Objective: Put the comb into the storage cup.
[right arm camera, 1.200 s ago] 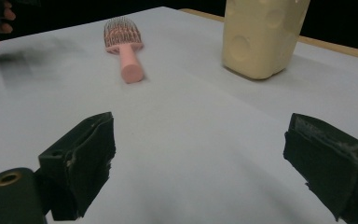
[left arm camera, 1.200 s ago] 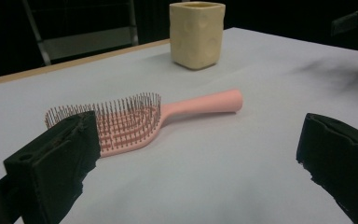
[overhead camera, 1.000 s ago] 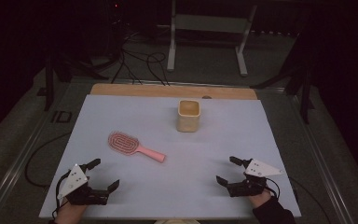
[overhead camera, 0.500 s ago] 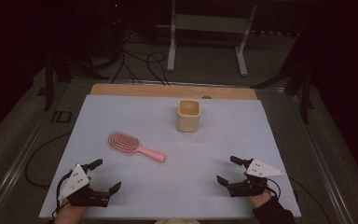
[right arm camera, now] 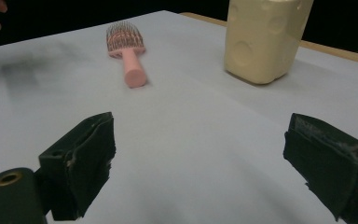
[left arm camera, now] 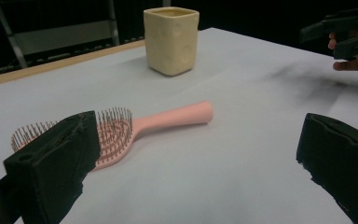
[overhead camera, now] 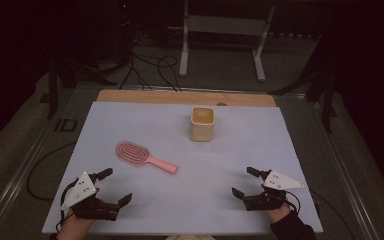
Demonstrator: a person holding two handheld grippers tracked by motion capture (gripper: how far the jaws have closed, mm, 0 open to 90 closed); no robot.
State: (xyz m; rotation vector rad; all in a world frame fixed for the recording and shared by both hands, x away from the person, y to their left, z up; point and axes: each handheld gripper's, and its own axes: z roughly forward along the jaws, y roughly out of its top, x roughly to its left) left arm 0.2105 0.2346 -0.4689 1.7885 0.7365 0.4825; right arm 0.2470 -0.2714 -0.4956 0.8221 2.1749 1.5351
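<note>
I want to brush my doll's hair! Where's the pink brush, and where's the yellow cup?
pink brush (overhead camera: 131, 153): high view, on its round bristle head.
yellow cup (overhead camera: 201, 130): high view, on its front wall.

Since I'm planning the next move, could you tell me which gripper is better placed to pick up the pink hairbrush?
Probably the left gripper: it sits open, nearer the hairbrush. The right gripper is farther.

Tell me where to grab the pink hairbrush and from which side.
Grip the hairbrush by its bare handle, not the bristled head. It lies flat, bristles up, handle pointing toward the right gripper. Probably best to come down from above with the jaws across the handle; the left gripper, open, is nearer.
</note>
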